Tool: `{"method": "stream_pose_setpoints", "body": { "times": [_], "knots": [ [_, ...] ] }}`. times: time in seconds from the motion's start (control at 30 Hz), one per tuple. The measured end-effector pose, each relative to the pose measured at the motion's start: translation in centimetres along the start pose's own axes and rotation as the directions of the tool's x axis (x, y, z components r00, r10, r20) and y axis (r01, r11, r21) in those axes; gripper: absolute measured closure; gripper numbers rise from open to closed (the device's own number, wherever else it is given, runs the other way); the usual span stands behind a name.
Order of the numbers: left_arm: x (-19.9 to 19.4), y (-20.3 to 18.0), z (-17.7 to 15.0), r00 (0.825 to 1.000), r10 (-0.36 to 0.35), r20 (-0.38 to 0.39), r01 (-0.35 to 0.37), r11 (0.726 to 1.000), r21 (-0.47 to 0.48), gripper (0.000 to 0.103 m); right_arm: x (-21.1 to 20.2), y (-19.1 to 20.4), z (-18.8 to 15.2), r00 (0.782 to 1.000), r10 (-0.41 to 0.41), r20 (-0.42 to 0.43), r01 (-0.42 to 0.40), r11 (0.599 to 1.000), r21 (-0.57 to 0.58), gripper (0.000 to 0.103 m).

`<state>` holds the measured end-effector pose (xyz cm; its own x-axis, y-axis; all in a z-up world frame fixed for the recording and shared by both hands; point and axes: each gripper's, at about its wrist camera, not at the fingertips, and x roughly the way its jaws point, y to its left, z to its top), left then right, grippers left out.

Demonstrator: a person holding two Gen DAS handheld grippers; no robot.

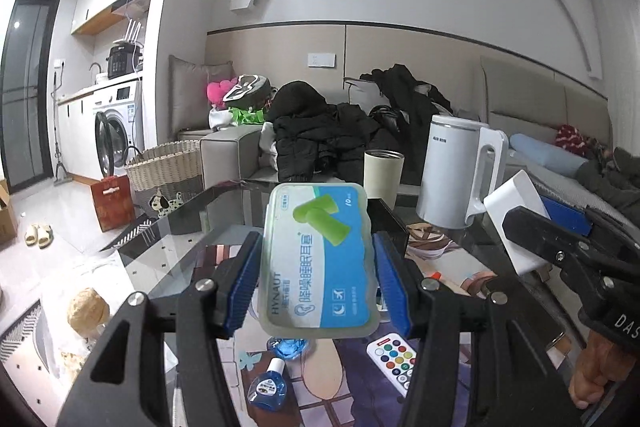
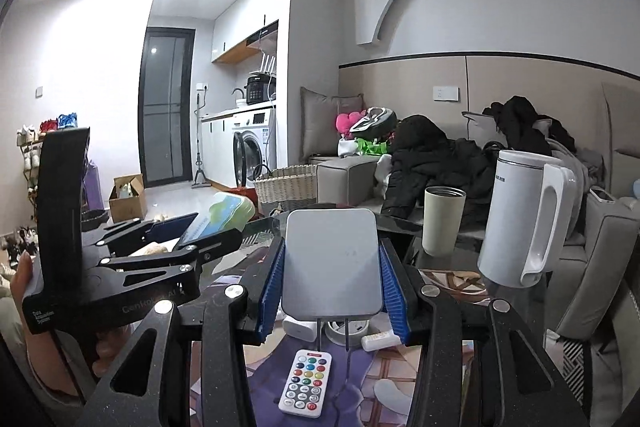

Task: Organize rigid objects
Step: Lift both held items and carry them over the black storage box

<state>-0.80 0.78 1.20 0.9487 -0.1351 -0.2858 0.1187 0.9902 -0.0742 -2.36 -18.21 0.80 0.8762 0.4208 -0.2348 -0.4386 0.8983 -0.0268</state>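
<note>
My left claw (image 1: 316,267) is clenched on the earplug box (image 1: 318,259), lifted above the glass table (image 1: 168,247). My right claw (image 2: 332,279) grips the white charger (image 2: 331,263) — prongs down — also off the table. Below, at six o'clock, lies the remote (image 2: 306,383); kettle (image 2: 524,219) at two o'clock, cup (image 2: 443,221) beside it.

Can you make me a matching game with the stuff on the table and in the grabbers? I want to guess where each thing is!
Things:
1. earplug box
2. white charger
3. remote
4. kettle

Places:
A. lying flat on the table mat
B. clamped in the right gripper
C. standing beside the cream cup
D. clamped in the left gripper

Pairs: 1-D, 2-B, 3-A, 4-C
</note>
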Motion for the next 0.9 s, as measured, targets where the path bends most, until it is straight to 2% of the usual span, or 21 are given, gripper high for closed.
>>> {"method": "stream_pose_setpoints", "body": {
  "times": [0.27, 0.47, 0.73, 0.8, 0.9],
  "knots": [
    [-0.4, 0.4, 2.1, 0.999, -0.010, 0.051, 0.012, 1.000, -0.029, 0.048, 0.4, 0.4, 1.3, 0.999, 0.010, 0.039, -0.011, 1.000, 0.024, 0.058],
    [0.1, 0.8, 4.7, 0.995, -0.004, 0.104, 0.008, 0.999, -0.034, 0.049, 1.1, 1.1, 3.8, 0.994, 0.000, 0.111, -0.002, 1.000, 0.019, 0.058],
    [5.4, 1.8, 8.2, 0.995, -0.052, 0.088, 0.055, 0.998, -0.036, 0.048, 5.7, 0.0, 6.9, 0.993, -0.040, 0.107, 0.035, 0.998, 0.047, 0.058],
    [7.2, 2.1, 9.0, 0.991, -0.088, 0.101, 0.092, 0.995, -0.032, 0.048, 7.7, -0.9, 7.7, 0.993, -0.055, 0.100, 0.050, 0.997, 0.052, 0.058],
    [9.2, 1.9, 9.8, 0.990, -0.073, 0.119, 0.073, 0.997, 0.007, 0.049, 10.8, -2.3, 8.5, 0.994, -0.077, 0.081, 0.072, 0.995, 0.071, 0.058]
  ]
}}
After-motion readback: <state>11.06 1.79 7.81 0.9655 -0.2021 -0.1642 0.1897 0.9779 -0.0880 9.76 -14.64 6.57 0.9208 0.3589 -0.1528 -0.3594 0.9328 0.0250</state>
